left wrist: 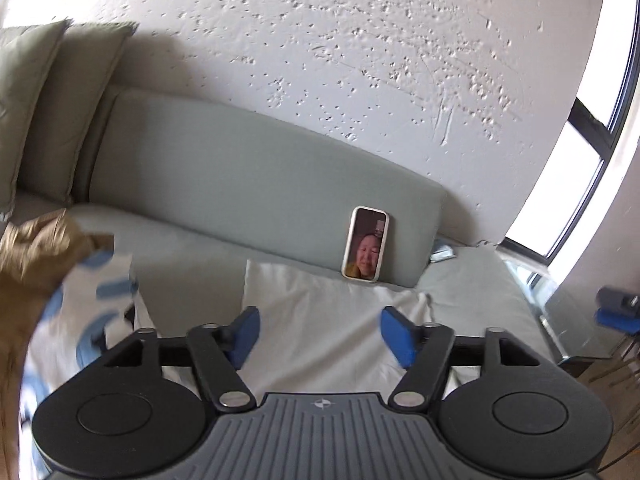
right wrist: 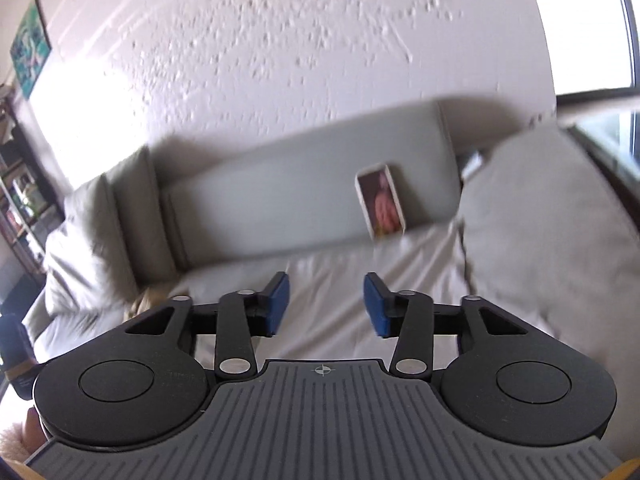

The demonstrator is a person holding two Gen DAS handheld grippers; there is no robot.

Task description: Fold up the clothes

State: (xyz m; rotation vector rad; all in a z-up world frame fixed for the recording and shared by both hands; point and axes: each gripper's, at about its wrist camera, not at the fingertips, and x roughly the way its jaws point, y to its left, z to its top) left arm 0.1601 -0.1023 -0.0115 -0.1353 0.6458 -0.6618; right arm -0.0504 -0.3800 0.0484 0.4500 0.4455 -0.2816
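A white cloth (left wrist: 332, 312) lies spread flat on the seat of a grey-green sofa (left wrist: 240, 168). My left gripper (left wrist: 320, 320) hangs above the cloth, open, with nothing between its blue pads. At the left edge of the left wrist view are a crumpled tan garment (left wrist: 36, 248) and a white cloth with blue marks (left wrist: 100, 292), both blurred. In the right wrist view my right gripper (right wrist: 326, 284) is open and empty above the same white cloth (right wrist: 332, 276). A tan garment (right wrist: 144, 300) peeks out at the left.
A phone (left wrist: 365, 244) leans upright against the sofa back, also seen as the phone (right wrist: 382, 204). A big grey cushion (right wrist: 552, 220) sits at the sofa's right end, more cushions (left wrist: 60, 100) at its left. A glass side table (left wrist: 568, 320) and window (left wrist: 580, 160) stand right.
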